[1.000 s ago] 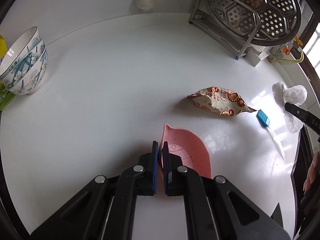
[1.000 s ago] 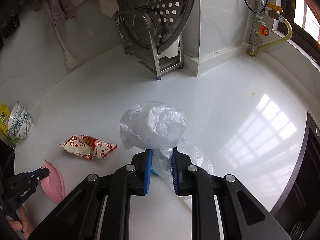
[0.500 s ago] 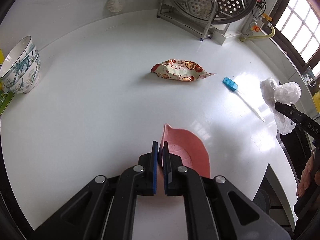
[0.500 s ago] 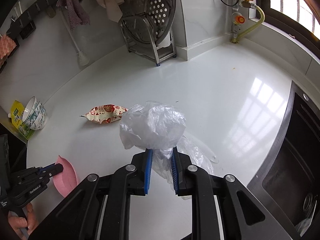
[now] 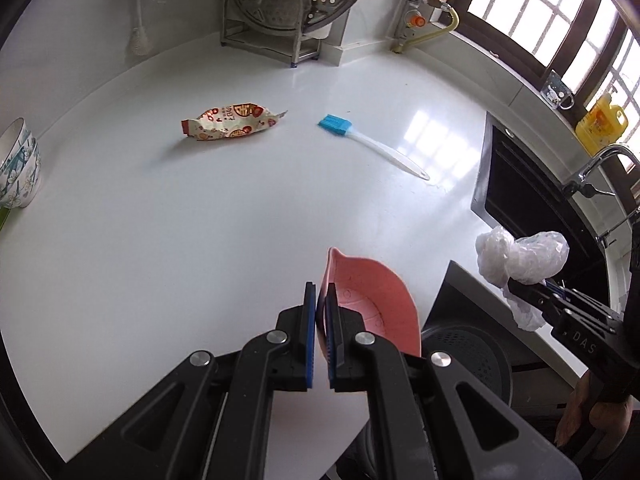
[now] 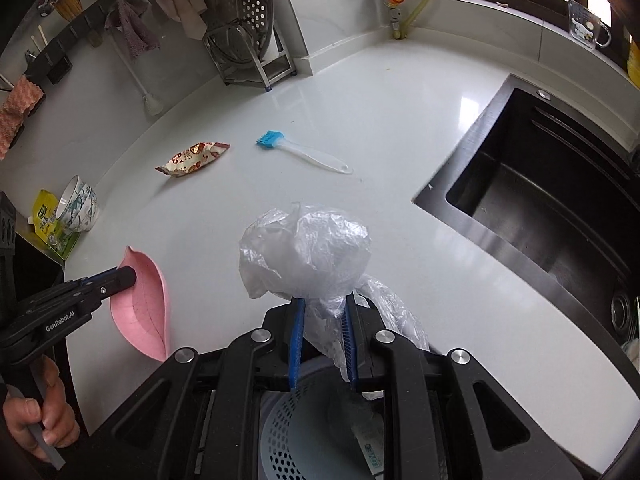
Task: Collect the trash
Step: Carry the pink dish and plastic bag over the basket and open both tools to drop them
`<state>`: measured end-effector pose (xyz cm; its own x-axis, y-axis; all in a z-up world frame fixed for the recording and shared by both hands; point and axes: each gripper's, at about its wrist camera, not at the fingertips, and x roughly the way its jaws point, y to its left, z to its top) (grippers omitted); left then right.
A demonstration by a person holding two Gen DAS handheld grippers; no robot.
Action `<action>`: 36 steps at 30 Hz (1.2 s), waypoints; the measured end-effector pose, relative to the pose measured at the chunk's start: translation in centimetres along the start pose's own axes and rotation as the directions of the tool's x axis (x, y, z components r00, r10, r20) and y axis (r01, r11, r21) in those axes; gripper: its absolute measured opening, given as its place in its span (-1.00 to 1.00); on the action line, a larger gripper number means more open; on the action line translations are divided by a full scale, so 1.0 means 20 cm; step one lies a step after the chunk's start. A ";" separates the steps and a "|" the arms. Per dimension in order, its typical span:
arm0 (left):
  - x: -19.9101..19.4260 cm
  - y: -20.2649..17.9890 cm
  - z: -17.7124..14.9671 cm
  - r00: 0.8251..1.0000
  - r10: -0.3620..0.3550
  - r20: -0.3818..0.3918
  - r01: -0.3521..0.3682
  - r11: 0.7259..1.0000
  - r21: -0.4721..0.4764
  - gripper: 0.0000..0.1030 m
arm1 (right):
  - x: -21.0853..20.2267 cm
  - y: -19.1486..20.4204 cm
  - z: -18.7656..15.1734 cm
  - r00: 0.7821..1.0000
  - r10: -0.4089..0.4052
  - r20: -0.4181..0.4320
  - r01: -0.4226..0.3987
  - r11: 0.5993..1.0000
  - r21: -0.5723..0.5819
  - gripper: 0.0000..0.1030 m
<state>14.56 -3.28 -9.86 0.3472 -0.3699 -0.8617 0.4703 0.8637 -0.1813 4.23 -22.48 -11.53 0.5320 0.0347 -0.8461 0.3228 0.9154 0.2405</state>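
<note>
Left gripper (image 5: 319, 306): I'm clamping the rim of the pink leaf-shaped dish (image 5: 372, 304), lifted off the counter.
Right gripper (image 6: 322, 320): I'm pinching a crumpled clear plastic bag (image 6: 306, 254) above a perforated bin (image 6: 316, 436) at the counter's edge.
White counter (image 5: 160, 220): I'm seeing a snack wrapper (image 5: 230, 122) lying near a blue basting brush (image 5: 360, 140).

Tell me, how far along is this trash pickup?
Partway, it seems. Already done: some paper lies in the perforated bin below the counter edge. In hand: the right gripper clamps a crumpled plastic bag above that bin, and the left gripper pinches a pink leaf-shaped dish. Left: the snack wrapper remains on the counter; the blue brush beside it hardly looks like trash.
</note>
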 end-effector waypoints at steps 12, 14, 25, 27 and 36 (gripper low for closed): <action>0.08 -0.52 -0.30 0.996 -0.042 -0.082 0.054 0.987 0.153 -0.90 | -0.07 -0.30 -0.46 0.989 -0.015 -0.144 0.025 0.997 0.067 -0.67; 0.10 -0.58 -0.36 0.995 -0.033 -0.098 0.051 0.982 0.182 -0.90 | -0.05 -0.32 -0.51 0.985 -0.005 -0.170 0.018 0.997 0.075 -0.67; 0.17 -0.70 -0.54 0.987 0.036 -0.156 -0.002 0.976 0.217 -0.74 | -0.01 -0.42 -0.65 0.970 0.039 -0.239 -0.022 0.997 0.073 -0.23; 0.15 -0.69 -0.55 0.988 0.052 -0.144 -0.022 0.979 0.203 -0.31 | -0.02 -0.43 -0.65 0.970 0.046 -0.237 -0.031 0.997 0.066 -0.16; 0.05 -0.64 -0.57 0.992 0.082 -0.093 -0.069 0.989 0.129 0.09 | -0.08 -0.44 -0.66 0.971 0.065 -0.231 -0.057 0.998 0.040 -0.10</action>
<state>-0.27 -10.82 -13.85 0.3076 -0.2646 -0.9140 0.5457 0.8360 -0.0584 -9.74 -25.29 -18.58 0.3562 0.1855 -0.9158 0.3231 0.8952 0.3070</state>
